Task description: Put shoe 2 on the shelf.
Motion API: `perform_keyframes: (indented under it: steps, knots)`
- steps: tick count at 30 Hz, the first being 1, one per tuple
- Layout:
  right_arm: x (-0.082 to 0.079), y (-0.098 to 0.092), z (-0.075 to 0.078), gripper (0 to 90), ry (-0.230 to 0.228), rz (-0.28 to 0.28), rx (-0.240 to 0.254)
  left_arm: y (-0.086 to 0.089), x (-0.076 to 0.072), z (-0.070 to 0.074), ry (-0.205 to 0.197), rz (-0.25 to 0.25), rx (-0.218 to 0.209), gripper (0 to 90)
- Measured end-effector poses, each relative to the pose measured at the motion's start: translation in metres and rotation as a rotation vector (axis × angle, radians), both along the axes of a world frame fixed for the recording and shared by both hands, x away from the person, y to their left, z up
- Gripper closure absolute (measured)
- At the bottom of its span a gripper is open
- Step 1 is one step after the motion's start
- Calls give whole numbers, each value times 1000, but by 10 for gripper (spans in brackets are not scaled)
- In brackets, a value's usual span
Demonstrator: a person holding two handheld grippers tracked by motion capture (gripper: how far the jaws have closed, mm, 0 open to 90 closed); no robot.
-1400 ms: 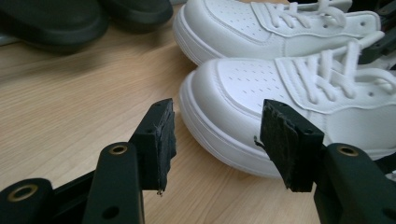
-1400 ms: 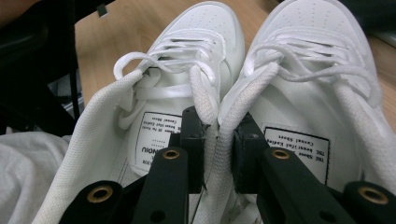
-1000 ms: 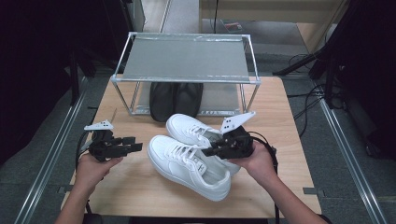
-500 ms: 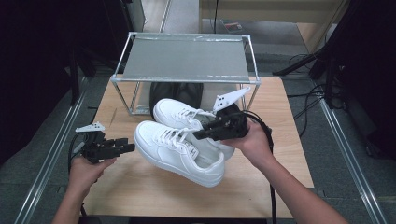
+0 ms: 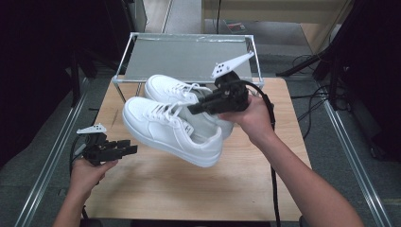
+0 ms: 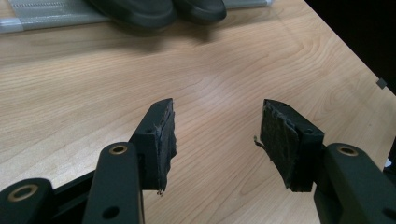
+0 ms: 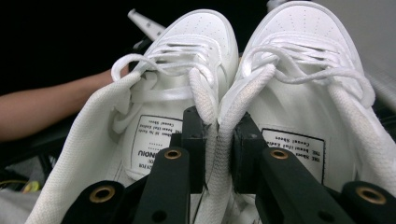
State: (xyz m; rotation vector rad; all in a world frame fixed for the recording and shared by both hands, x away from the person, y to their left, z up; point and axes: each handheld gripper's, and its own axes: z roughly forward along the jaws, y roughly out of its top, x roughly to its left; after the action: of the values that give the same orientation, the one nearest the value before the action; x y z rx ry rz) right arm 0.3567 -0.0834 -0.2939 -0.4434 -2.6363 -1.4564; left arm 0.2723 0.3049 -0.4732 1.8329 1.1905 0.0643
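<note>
A pair of white sneakers [image 5: 170,130] hangs in the air above the middle of the wooden table [image 5: 156,189], lifted side by side. My right gripper [image 5: 198,108] is shut on their two inner collars, one jaw inside each shoe; in the right gripper view the pinched collars [image 7: 218,123] sit between the pads, with the left shoe [image 7: 177,79] and the right shoe [image 7: 303,79] pointing away. My left gripper [image 5: 127,149] rests low at the table's left edge, open, with nothing between its fingers. In the left gripper view its pads [image 6: 161,140] stand wide apart over bare wood [image 6: 219,84].
A metal-framed rack with a grey shelf [image 5: 184,59] stands at the table's far edge. Dark shoes [image 6: 154,11] lie under it. Metal rails run along both sides of the table, and cables lie on the floor at the right.
The right gripper has risen with both white sneakers, lifting them off the table and toward the rack. The left gripper has stayed near the left edge.
</note>
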Motion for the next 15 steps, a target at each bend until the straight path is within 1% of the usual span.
perform_keyframes:
  steps: [1,2,4,9,13,14,15]
  knots:
    - [3,0,4,804,-7,-5,5,0,0,0,1,-3,0,457]
    - [7,1,8,805,-5,-19,11,-1,0,0,0,-3,-1,457]
    - [15,0,16,805,-18,-45,20,-1,0,0,-1,-5,2,457]
    - [37,-1,35,805,-39,-143,20,-2,1,0,3,-16,1,457]
    - [53,0,43,805,-81,-216,-1,-4,2,-1,4,-17,0,458]
    - [58,0,43,805,-74,-239,3,-5,2,-1,4,-19,0,458]
    - [62,1,42,805,-84,-260,0,-5,2,-1,8,-23,1,457]
